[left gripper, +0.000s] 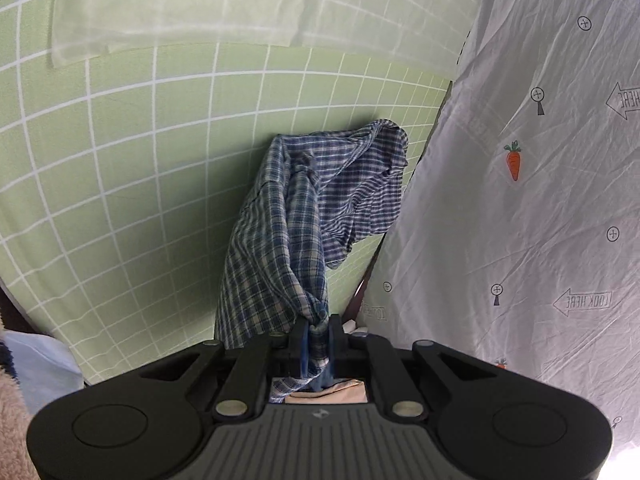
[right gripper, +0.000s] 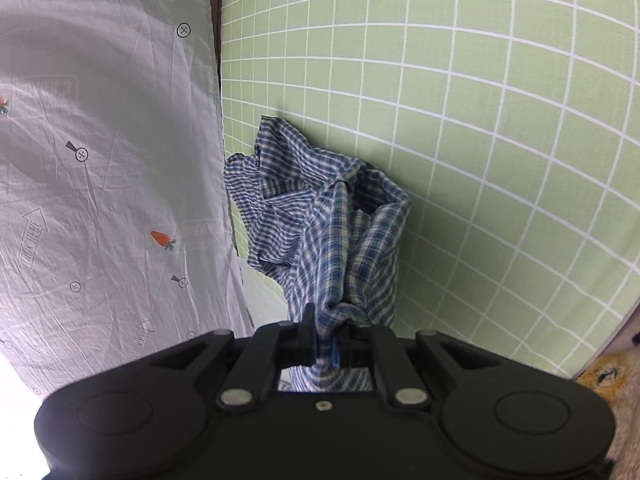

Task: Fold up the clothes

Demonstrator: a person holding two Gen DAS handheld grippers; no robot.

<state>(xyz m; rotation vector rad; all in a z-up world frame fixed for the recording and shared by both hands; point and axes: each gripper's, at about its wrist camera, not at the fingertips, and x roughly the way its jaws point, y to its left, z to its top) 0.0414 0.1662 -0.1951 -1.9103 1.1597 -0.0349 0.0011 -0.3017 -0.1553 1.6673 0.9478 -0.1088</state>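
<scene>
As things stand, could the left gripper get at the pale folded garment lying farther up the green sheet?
Probably not yet: the left gripper is shut on the plaid shirt, though bare green sheet lies before the pale garment.

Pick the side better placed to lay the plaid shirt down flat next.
No clear winner, slight edge left. Both the left tongs and the right tongs are shut on bunched plaid shirt. In the left view it hangs longer over the green grid sheet.
</scene>
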